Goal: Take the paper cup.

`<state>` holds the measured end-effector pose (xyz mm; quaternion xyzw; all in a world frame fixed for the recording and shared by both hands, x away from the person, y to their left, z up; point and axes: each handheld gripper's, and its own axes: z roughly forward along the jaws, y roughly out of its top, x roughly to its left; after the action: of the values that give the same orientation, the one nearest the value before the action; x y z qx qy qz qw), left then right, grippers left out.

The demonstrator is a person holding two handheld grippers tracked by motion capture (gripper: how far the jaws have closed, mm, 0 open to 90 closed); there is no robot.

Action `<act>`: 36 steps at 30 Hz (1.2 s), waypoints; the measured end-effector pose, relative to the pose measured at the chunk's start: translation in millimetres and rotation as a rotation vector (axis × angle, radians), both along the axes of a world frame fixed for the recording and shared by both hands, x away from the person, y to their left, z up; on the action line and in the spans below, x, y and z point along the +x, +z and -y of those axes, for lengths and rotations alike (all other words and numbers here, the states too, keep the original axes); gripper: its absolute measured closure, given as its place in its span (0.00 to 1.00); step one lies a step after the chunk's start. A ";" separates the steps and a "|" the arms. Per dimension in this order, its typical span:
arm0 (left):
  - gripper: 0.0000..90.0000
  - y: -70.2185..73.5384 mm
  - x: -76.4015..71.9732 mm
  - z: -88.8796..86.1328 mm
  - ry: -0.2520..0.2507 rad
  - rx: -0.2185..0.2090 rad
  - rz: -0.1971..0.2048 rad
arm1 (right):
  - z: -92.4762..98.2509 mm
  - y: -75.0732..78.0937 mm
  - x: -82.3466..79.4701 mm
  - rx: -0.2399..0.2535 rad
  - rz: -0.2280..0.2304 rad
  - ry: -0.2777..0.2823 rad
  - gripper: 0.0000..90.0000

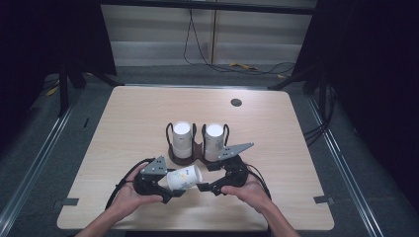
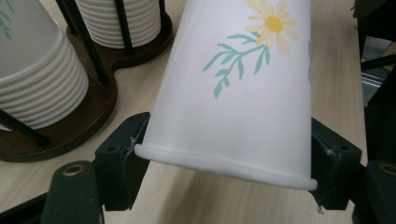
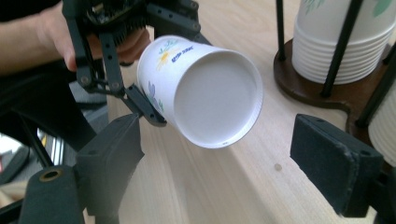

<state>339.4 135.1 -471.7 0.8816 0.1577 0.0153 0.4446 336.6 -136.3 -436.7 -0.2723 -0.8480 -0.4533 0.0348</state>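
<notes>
- The desk [image 1: 123, 128] carries a dark wooden holder [image 1: 190, 157] with two wire-caged wells near its middle; each well holds an upright stack of paper cups, the left stack [image 1: 182, 138] and the right stack [image 1: 214, 140], both bottom-up.
- The left hand [image 1: 129, 195] comes in from the lower edge and lies low over the desk's near side, its forearm angled inward; the right hand [image 1: 247, 190] mirrors it on the other side.
- The left gripper [image 1: 170, 190] is clamped on a single flowered cup [image 1: 185, 177]. The cup lies on its side above the desk, just in front of the holder, with the jaws pressing its wall close to the rolled rim [image 2: 224, 165] and its base [image 3: 217, 95] pointing toward the other hand.
- The right gripper [image 1: 207, 186] is spread wide, its jaws either side of the cup's base but apart from it, gripping nothing.
- The step in hand looks like a handover or a two-handed regrip of one cup taken from a stack, with the right side lined up on the base end.
- The next move likely calls for the right gripper to slide on around the base and close gently, since the thin wall would crush easily, before the left lets go.
</notes>
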 end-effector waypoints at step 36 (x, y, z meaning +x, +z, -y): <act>0.29 -10.7 -9.4 19.1 -0.113 0.152 0.049 | -45.2 -8.6 2.4 -0.375 0.054 0.281 0.22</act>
<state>330.0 115.9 -482.4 0.9196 0.0954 0.0236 0.3804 339.0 -91.1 -445.3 -0.1411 -0.9477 -0.2854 0.0238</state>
